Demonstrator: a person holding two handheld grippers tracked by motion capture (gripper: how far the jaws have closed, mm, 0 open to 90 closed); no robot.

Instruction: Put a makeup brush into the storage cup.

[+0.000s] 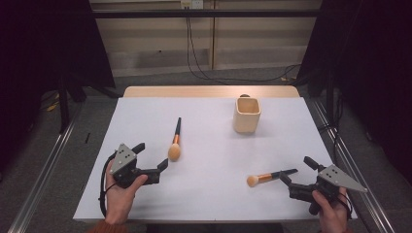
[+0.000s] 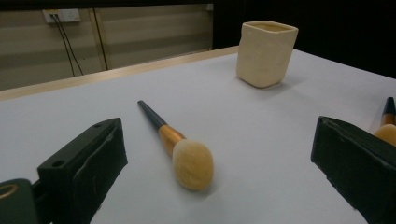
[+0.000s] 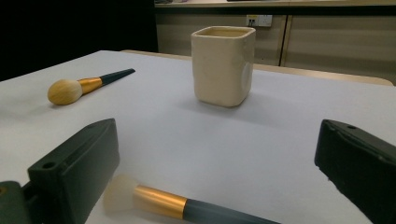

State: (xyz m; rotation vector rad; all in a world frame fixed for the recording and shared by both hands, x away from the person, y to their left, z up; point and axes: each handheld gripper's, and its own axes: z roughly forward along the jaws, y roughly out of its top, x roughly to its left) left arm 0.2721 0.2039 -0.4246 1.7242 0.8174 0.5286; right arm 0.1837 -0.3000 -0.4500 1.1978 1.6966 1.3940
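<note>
The left gripper [image 1: 152, 157] sits near the left brush [image 1: 175, 144], fingers apart; the right gripper [image 1: 300, 171] too. Its brush [image 1: 268, 176] lies just beside; the cup [image 1: 247, 115] stands far.

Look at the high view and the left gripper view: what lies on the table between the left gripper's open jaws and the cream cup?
One makeup brush, lying flat, its bristle head toward the left gripper and its handle pointing away toward the table's far edge. Beyond it, bare white tabletop runs to the cream cup.

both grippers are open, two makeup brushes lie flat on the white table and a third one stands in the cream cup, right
Not quite: the cream cup holds no brush, as the high view shows. The rest stands: left gripper and right gripper are open, and two brushes lie flat.
</note>
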